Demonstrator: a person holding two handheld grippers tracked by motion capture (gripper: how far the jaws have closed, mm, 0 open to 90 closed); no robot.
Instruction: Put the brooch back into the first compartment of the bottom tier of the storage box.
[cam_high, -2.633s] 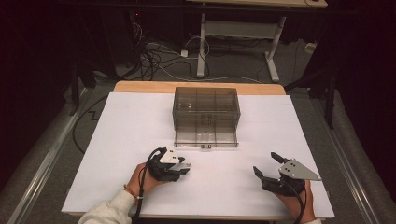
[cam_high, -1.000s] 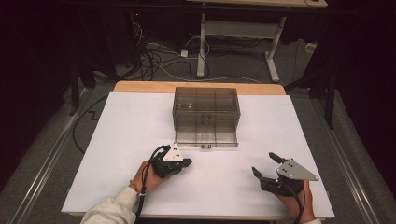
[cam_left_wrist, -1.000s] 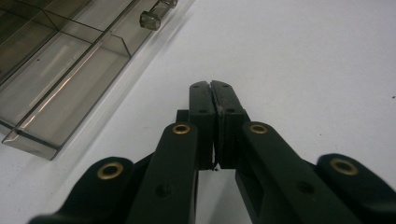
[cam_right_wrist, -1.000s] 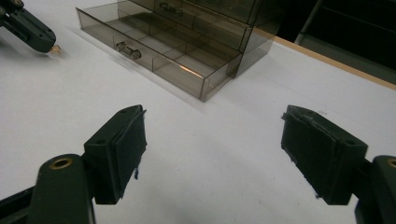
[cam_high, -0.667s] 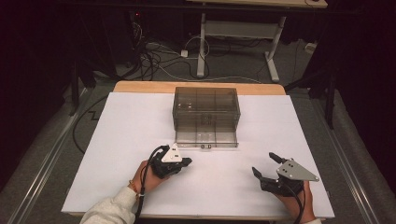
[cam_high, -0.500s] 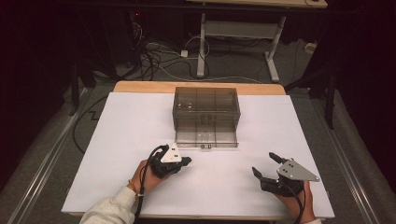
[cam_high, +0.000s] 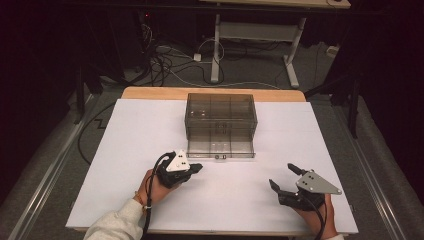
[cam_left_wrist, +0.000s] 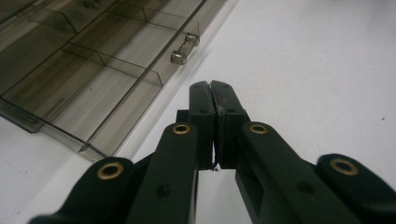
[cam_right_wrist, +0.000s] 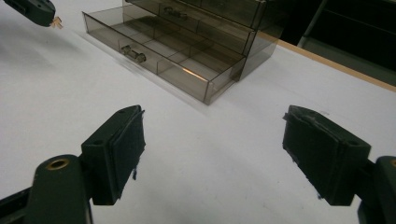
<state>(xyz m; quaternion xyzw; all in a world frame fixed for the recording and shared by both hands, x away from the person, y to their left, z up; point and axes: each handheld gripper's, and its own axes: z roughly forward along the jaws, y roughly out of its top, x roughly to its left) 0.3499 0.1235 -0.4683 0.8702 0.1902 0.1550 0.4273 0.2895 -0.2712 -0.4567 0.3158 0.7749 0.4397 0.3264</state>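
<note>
Smoked-plastic drawer box (cam_high: 220, 125) sits mid-table, bottom drawer (cam_left_wrist: 88, 84) pulled out; left gripper (cam_high: 196, 168) pressed closed near its handle (cam_left_wrist: 185, 47), right gripper (cam_high: 284, 177) gaping wide (idle, probably waiting).

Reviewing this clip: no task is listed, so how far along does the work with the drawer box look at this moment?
Done: the bottom drawer of the smoky plastic drawer box is pulled partly out, its compartments looking empty. In hand: nothing; the left claw is shut near the drawer handle, the right claw open over bare table. Left: unclear.
</note>
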